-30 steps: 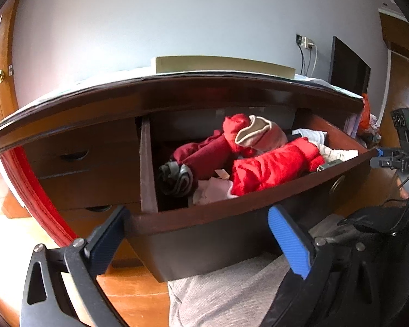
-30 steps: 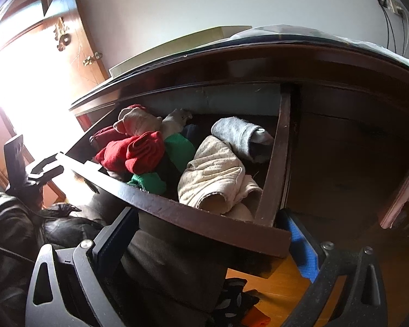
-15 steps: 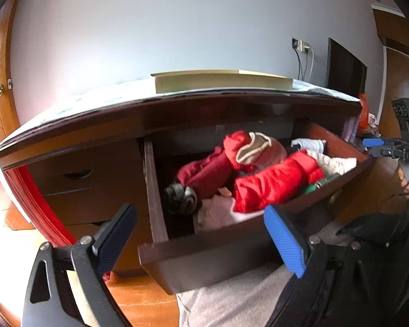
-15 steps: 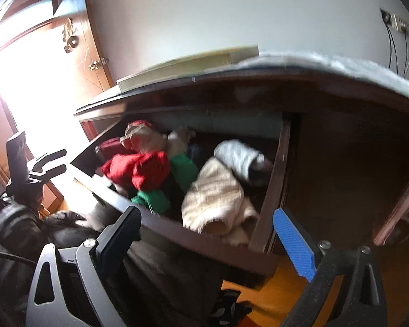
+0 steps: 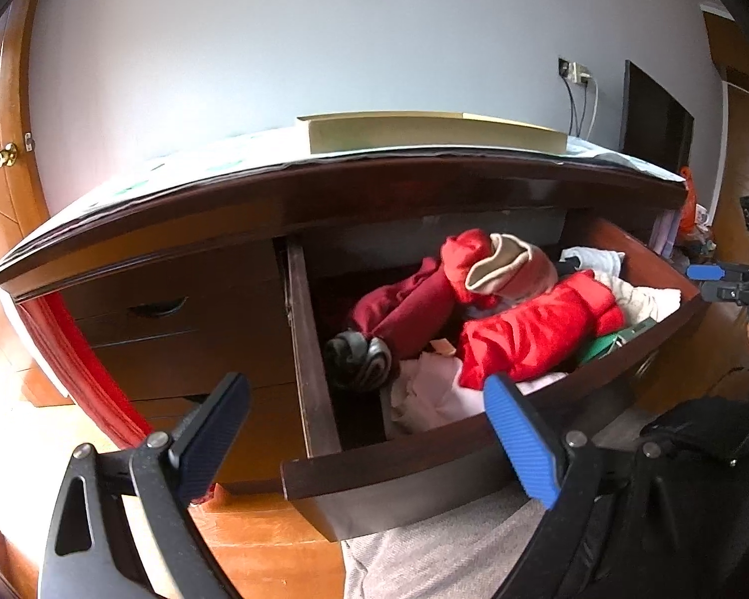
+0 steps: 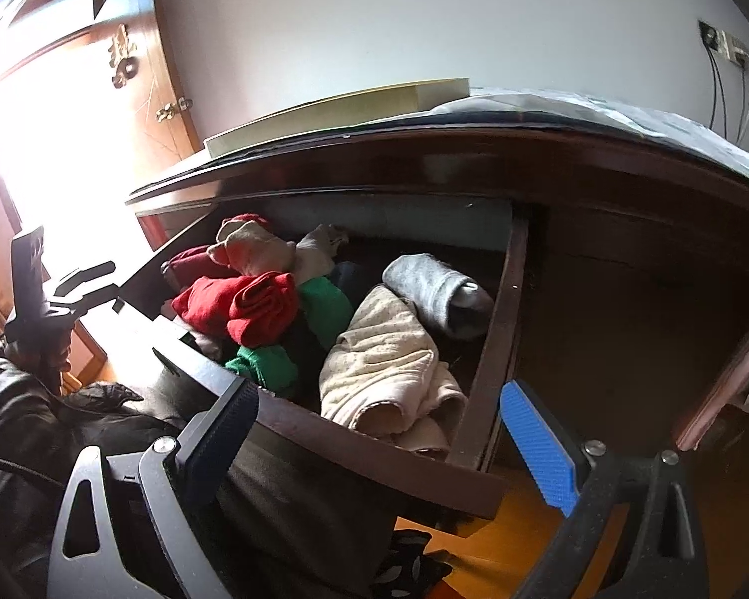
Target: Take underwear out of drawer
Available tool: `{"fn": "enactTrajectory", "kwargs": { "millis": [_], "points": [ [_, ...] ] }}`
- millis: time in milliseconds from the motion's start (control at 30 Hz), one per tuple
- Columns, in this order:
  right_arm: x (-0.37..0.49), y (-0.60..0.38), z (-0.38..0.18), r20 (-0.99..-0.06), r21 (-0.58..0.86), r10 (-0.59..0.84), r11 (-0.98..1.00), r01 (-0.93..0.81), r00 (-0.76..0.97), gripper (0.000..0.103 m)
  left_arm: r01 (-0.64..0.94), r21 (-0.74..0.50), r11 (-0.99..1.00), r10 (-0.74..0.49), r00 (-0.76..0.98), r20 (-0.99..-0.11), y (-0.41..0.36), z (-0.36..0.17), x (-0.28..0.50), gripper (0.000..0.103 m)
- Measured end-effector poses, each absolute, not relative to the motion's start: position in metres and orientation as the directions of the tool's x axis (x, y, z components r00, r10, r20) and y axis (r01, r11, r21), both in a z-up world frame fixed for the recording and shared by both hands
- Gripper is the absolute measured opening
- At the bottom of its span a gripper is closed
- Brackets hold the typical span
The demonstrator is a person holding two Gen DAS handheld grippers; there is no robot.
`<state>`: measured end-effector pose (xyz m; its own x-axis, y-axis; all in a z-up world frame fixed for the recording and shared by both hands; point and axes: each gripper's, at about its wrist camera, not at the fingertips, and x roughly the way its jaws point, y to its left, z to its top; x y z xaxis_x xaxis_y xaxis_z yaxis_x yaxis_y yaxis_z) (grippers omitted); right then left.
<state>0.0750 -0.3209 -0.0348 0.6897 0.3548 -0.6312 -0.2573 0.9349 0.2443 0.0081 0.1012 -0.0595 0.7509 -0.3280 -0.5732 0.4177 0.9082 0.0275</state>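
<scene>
Currently: dark wood dresser [image 5: 185, 229] fills the middle of both views, pale flat box [image 5: 424, 132] on its top at upper centre. Drawer [image 5: 424, 469] is pulled out, front edge running diagonally across lower centre of each frame. Closed drawers with a dark handle [image 5: 155, 307] sit left of it in the left wrist view.

Underwear pile is inside the drawer: bright red roll [image 5: 529, 334] right of centre, dark red roll [image 5: 404, 307] behind it, cream roll [image 6: 379, 364] at centre of the right wrist view, grey roll [image 6: 434, 294] just above and right of that, green piece [image 6: 324, 304] between the red and the cream, black bundle [image 5: 357, 359] against the drawer's left wall.

Left gripper [image 5: 369, 429]: fingers wide apart, holding nothing, low in frame in front of the drawer front. Right gripper [image 6: 379, 434]: also spread wide, empty, straddling the drawer's front corner, not touching the clothes.
</scene>
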Motion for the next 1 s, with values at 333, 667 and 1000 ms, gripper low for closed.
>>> {"fn": "enactTrajectory", "kwargs": {
  "millis": [333, 667, 1000],
  "points": [
    [0.0744, -0.3166, -0.0356, -0.642, 0.235, 0.354, 0.935, -0.265, 0.68, 0.099, 0.437, 0.084, 0.896, -0.314, 0.754, -0.577, 0.0963, -0.0553, 0.0027, 0.096],
    [0.0762, -0.3146, -0.0364, -0.646, 0.224, 0.35, 0.936, -0.27, 0.679, 0.099, 0.404, 0.061, 0.913, -0.289, 0.744, -0.603, 0.1008, -0.0561, 0.0087, 0.098],
    [0.0747, -0.3126, -0.0352, -0.666, 0.209, 0.35, 0.935, -0.285, 0.659, 0.1, 0.436, 0.065, 0.898, -0.313, 0.733, -0.604, 0.0934, -0.0555, 0.0015, 0.098]
  ]
}}
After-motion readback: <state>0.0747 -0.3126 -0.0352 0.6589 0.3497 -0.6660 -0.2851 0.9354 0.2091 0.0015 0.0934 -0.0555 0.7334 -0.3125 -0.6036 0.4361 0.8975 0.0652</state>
